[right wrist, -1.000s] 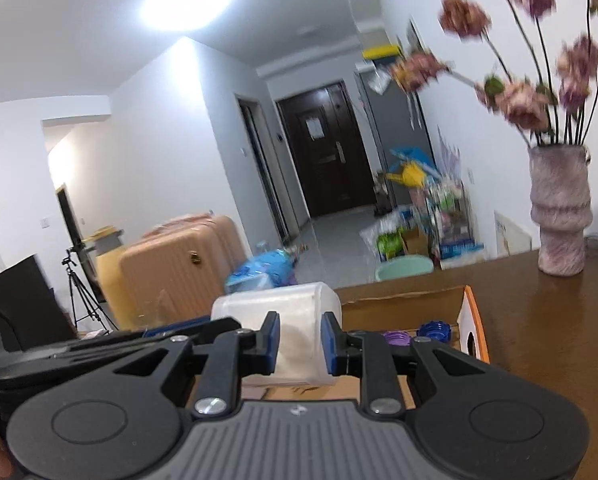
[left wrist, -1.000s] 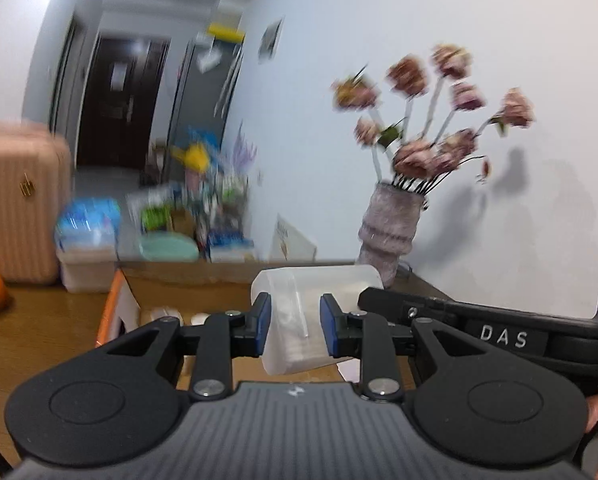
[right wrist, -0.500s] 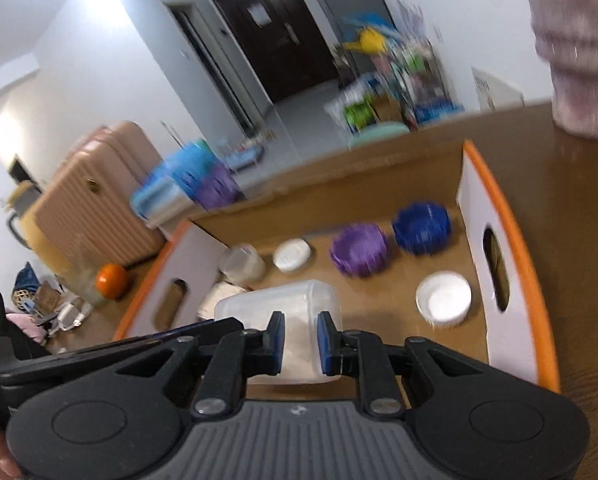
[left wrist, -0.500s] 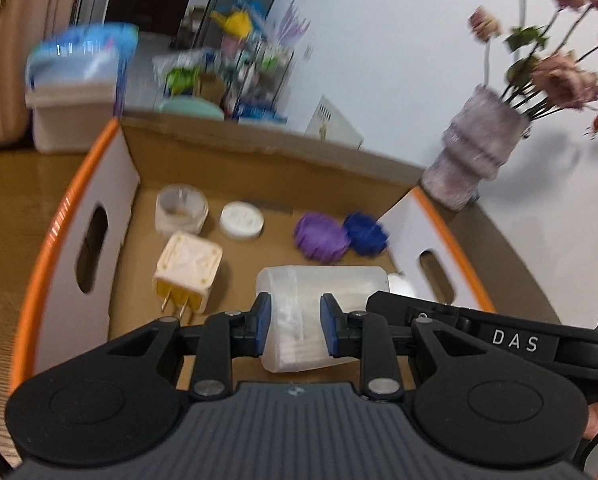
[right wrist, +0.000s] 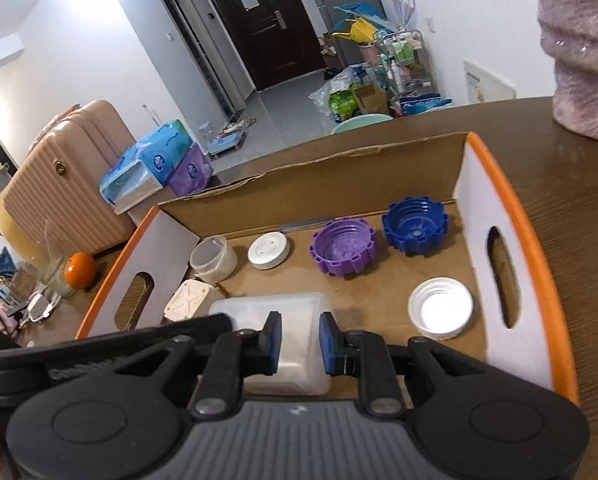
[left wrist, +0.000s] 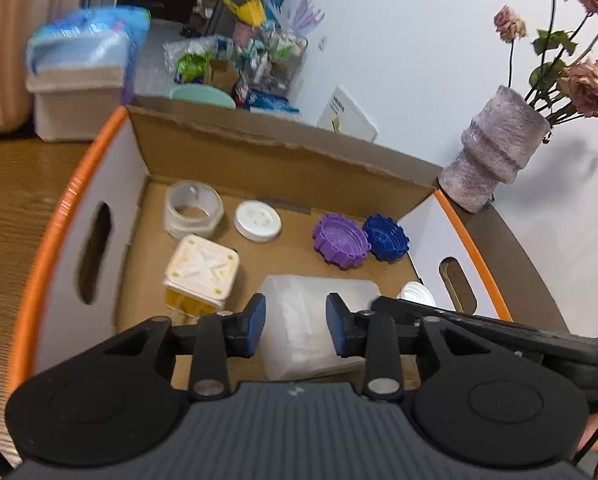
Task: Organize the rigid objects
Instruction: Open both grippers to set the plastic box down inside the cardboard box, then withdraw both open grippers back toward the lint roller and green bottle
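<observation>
A translucent white plastic container (left wrist: 315,320) (right wrist: 283,340) lies on its side low inside the cardboard box (left wrist: 259,160) (right wrist: 339,172). My left gripper (left wrist: 295,330) and my right gripper (right wrist: 299,342) are both shut on it, one at each end. In the box lie a purple cap (left wrist: 341,240) (right wrist: 343,252), a blue cap (left wrist: 387,238) (right wrist: 415,226), a white lid (left wrist: 257,222) (right wrist: 269,255), a white ring cap (right wrist: 441,312), a clear cup (left wrist: 193,210) (right wrist: 213,258) and a cream plug adapter (left wrist: 201,272) (right wrist: 191,300).
The box has orange-edged white side walls with hand holes (right wrist: 499,272). It stands on a wooden table (right wrist: 571,200). A pink vase of dried flowers (left wrist: 491,160) stands behind the box at right. An orange (right wrist: 81,270) lies left of the box.
Both grippers tilted down and lowered the container from above the box into it, near the front. The box contents came into view.
</observation>
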`<action>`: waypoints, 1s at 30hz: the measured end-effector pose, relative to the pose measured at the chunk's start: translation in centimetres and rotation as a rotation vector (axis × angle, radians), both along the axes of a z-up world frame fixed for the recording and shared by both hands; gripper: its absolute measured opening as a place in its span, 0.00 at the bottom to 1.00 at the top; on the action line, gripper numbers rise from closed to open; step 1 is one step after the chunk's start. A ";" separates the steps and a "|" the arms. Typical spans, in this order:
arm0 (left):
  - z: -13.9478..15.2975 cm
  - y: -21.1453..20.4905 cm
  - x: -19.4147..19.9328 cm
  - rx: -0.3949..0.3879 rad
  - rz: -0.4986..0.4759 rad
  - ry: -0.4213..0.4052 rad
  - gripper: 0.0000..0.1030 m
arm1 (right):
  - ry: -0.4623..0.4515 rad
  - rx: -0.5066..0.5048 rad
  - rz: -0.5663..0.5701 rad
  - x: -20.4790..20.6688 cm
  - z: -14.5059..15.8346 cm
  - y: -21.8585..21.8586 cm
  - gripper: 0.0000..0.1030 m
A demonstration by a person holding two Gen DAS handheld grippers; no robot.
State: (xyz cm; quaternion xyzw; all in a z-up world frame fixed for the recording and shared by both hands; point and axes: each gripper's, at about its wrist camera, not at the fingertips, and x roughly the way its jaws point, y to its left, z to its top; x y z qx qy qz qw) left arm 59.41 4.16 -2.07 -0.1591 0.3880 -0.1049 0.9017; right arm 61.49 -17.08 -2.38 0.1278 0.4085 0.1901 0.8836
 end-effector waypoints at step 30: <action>8.9 0.6 -24.6 0.311 0.063 -0.542 0.96 | -0.519 -0.130 -0.033 -21.5 9.6 -1.9 0.59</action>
